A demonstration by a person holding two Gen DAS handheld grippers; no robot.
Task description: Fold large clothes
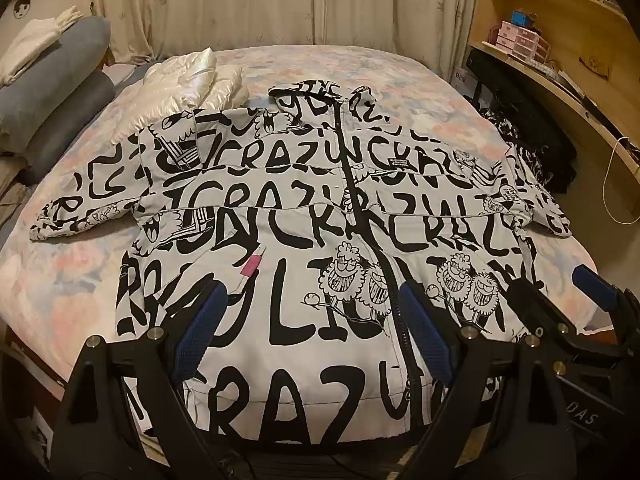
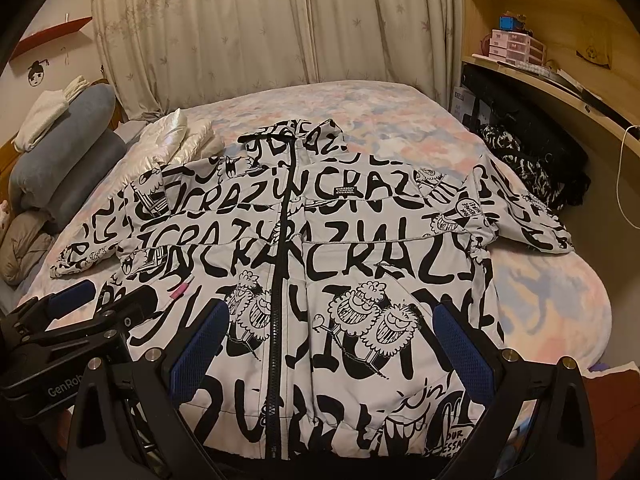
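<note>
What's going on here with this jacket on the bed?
A person holds two grippers over a black-and-white printed jacket spread flat, front up and zipped, on a bed. Both sleeves lie out to the sides, so no fold shows yet. The left gripper and right gripper hover open near the hem, gripping nothing. A shiny white jacket lies beyond the left shoulder.

The white zip-front jacket with black cartoon lettering (image 2: 320,248) repeats "CRAZY" in big hand-drawn letters ahead of both tongs. A small black chest patch (image 2: 346,192) beyond the right tongs (image 2: 332,344) carries three lines of white print, too small to read surely. The body of the black left tongs (image 2: 68,390) shows "GenRob", cut off. In the left wrist view, "DAS" stands on the black right tongs' body (image 1: 582,420).
</note>
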